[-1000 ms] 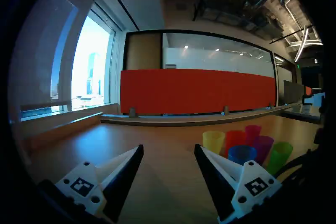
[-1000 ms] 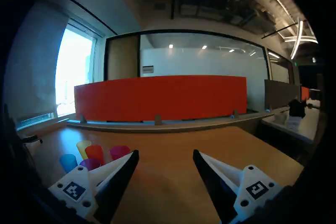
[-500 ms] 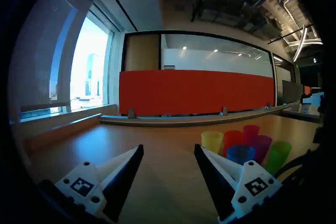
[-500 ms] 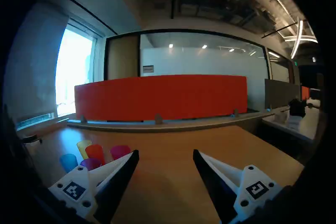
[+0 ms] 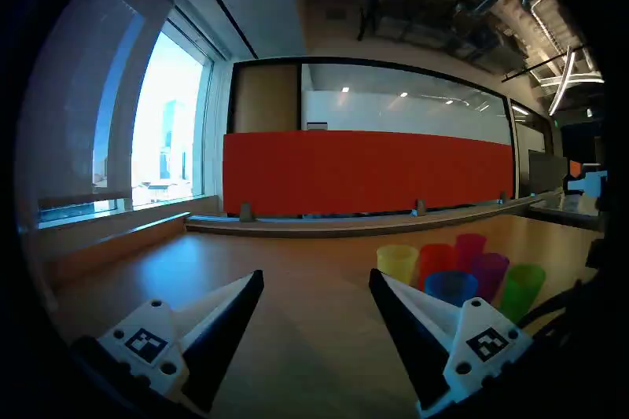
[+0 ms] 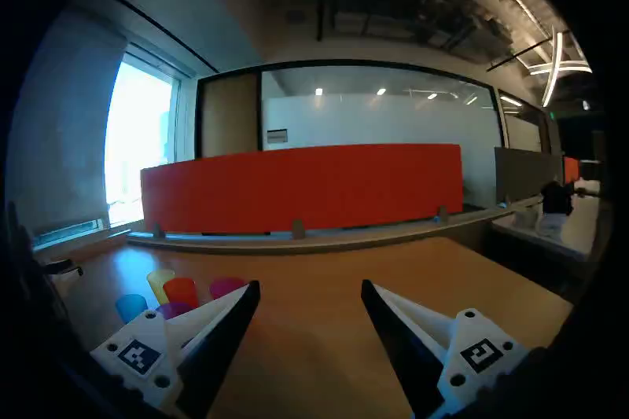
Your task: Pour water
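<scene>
Several coloured plastic cups stand in a cluster on the wooden table (image 5: 314, 262): a yellow cup (image 5: 396, 261), a red cup (image 5: 437, 259), a blue cup (image 5: 450, 288), a purple cup (image 5: 491, 272), a pink cup (image 5: 470, 247) and a green cup (image 5: 520, 288). My left gripper (image 5: 316, 292) is open just left of them, its right finger in front of the blue cup. In the right gripper view the same cluster sits low at the left, with the yellow cup (image 6: 160, 281), red cup (image 6: 181, 291) and blue cup (image 6: 130, 307) showing. My right gripper (image 6: 307, 297) is open over bare table, right of the cups.
An orange divider panel (image 5: 365, 171) runs along the table's far edge. A bright window (image 5: 161, 140) and its sill lie to the left. Another desk with items (image 6: 550, 222) stands at the right beyond the table's edge.
The left gripper's fingers have spread a little wider. The right gripper view has tipped slightly upward, so the cups sit lower in it.
</scene>
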Available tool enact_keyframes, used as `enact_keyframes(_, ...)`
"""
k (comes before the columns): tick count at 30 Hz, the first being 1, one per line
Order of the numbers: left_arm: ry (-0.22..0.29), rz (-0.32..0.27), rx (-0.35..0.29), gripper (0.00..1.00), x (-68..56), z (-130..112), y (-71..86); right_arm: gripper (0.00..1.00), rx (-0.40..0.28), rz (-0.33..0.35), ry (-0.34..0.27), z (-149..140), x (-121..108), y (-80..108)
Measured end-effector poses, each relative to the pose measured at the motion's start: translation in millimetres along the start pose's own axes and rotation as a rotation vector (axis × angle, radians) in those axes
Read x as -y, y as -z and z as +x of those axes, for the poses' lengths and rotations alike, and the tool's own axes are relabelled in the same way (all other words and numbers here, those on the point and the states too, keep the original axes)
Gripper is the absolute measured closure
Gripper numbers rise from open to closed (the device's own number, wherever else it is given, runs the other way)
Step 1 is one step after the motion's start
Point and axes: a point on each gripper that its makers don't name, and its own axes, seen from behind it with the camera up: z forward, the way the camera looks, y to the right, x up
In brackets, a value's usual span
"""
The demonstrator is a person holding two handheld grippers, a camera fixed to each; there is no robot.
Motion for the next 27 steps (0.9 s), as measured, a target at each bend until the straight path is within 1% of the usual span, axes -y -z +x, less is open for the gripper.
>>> enact_keyframes(6, -0.001, 0.000, 0.000, 0.00, -0.3, 0, 0.8, 0.00, -0.060, 0.021, -0.003, 6, -1, 0.8)
enact_keyframes(9, -0.001, 0.000, 0.000, 0.00, -0.4, 0, 0.6, 0.00, -0.086, 0.030, -0.008, 4, -2, 1.1)
enact_keyframes(15, -0.001, 0.000, 0.000, 0.00, -0.2, 0, 0.7, 0.00, -0.114, 0.011, -0.004, -5, -10, -3.3)
enact_keyframes(18, 0.000, 0.000, 0.000, 0.00, 0.1, 0, 0.8, 0.01, -0.120, 0.010, 0.014, -11, -13, -4.9)
enact_keyframes(21, 0.000, 0.000, 0.000, 0.00, 0.2, 0, 1.0, 0.01, -0.119, -0.009, 0.024, -19, -19, -6.9)
enact_keyframes(27, -0.001, 0.000, 0.000, 0.00, -0.3, 0, 0.8, 0.01, -0.094, -0.029, 0.026, -32, -27, -12.8)
